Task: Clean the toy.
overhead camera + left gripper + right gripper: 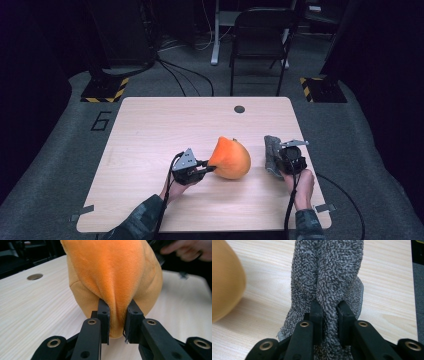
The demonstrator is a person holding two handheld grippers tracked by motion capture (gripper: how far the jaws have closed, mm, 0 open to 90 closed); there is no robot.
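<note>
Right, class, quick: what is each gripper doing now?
Left gripper: closed on a fold of the orange plush cloth.
Right gripper: closed on the grey terry cloth.

The tabletop [150, 135] is light wood-grain laminate with rounded corners and a round grommet hole [239, 109] near its far edge. An orange plush item [231, 158] rests near centre; a grey terry cloth [272, 156] rests to its right, well apart.

camouflage sleeves [141, 216], black brass-screwed jaws.
</note>
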